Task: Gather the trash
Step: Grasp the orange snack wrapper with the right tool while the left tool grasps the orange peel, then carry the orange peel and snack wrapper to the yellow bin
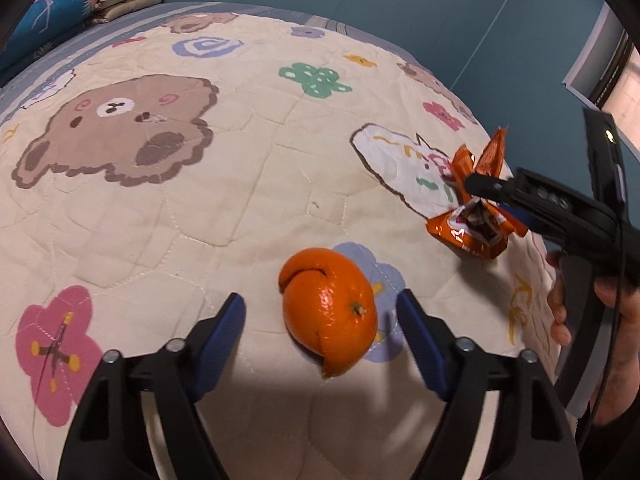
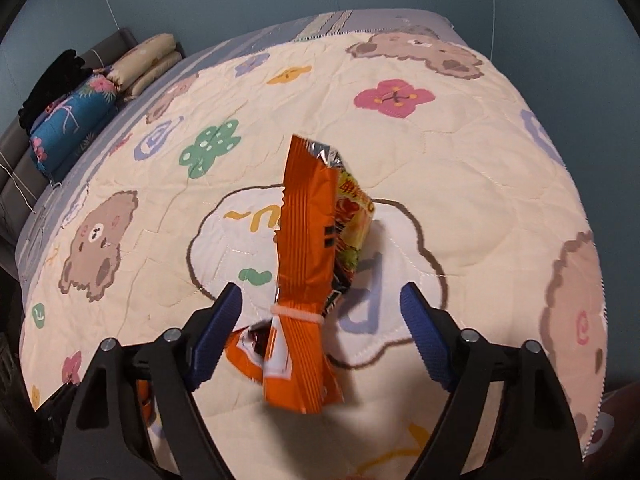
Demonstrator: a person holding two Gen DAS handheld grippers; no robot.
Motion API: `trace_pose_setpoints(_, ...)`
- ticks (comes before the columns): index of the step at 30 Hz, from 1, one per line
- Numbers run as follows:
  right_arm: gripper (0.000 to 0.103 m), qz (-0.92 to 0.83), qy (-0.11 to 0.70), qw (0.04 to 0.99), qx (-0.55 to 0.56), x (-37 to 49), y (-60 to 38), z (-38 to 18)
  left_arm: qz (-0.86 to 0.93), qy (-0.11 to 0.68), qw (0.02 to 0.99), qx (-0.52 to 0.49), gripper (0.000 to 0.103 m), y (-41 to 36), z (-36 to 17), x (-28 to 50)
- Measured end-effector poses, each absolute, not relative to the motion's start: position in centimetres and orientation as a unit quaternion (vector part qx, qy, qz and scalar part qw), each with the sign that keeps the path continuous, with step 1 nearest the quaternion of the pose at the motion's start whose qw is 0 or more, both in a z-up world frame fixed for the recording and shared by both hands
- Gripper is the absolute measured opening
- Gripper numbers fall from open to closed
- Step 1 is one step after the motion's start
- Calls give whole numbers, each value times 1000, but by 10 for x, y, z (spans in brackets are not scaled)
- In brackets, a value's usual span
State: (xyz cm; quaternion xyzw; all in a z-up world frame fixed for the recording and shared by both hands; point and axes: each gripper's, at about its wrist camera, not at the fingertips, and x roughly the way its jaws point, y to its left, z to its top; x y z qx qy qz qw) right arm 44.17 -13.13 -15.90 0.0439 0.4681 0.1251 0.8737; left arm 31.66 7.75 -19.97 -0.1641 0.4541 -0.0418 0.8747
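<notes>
Two open grippers over a cartoon-print quilt (image 1: 248, 184): right gripper (image 2: 320, 300) w/ fingers spread wide either side of an orange snack bag (image 2: 308, 248) standing on quilt; left gripper (image 1: 322, 312) fingers apart, orange peel (image 1: 330, 310) lying btwn them, untouched.

orange peel (image 1: 330, 308) sits on the quilt (image 1: 248, 208), a hollow curled shell, stem nub facing out, one flap curling over its top and a split down its near side. to its right, well apart, the wrapper (image 1: 476, 208) is orange foil, crumpled, pinched at the middle by a pale band, its torn silver-lined mouth fanning open at the far end.
</notes>
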Motion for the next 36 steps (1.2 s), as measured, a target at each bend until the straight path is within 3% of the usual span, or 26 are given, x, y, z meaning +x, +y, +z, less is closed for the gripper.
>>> trace_pose_setpoints(2, 65, 123, 475, 870, 43, 446, -129, -165, -44, 458, 873, -163, 51, 76, -203, 318)
trace_pose_setpoints(5, 48, 122, 480, 868, 40, 449, -127, -171, -51, 461, 871, -160, 39, 75, -205, 318)
trace_pose_setpoints(12, 27, 133, 474, 868, 71, 446, -133, -168, -60, 455, 874, -160, 31, 76, -199, 316)
trace_pose_setpoints(36, 26, 169, 444, 875, 95, 333, -193, -87, -121, 406, 895, -140, 31, 43, -115, 252)
